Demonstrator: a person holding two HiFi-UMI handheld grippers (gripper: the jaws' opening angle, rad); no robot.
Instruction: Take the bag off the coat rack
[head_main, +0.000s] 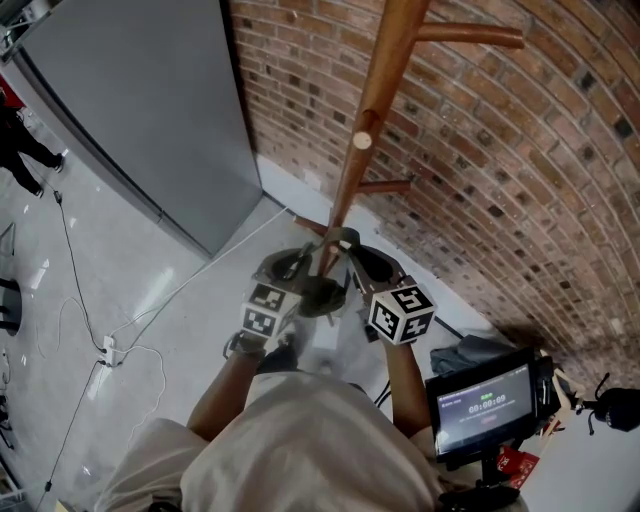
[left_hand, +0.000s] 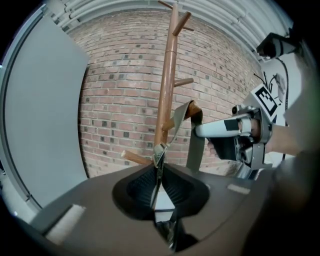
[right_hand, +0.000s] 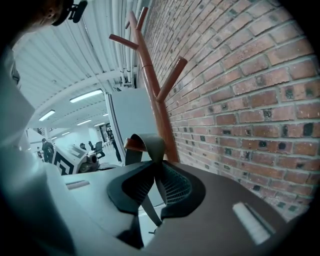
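Glowing monitor (head_main: 480, 405), head view only

This looks like an open-plan office or studio workspace. A bare brick wall (head_main: 520, 180) stands at 1 o'clock and a tall grey partition (head_main: 140, 110) at 11. Cables (head_main: 75, 270) trail over the pale polished floor (head_main: 150, 260) at 9. Ceiling strip lights (right_hand: 87, 96) and office chairs (right_hand: 98, 146) show beyond.

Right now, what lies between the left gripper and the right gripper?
In the head view, the coat rack's pole and the bag strap hooked on it lie between the left gripper and the right gripper. Both grippers pinch that strap.
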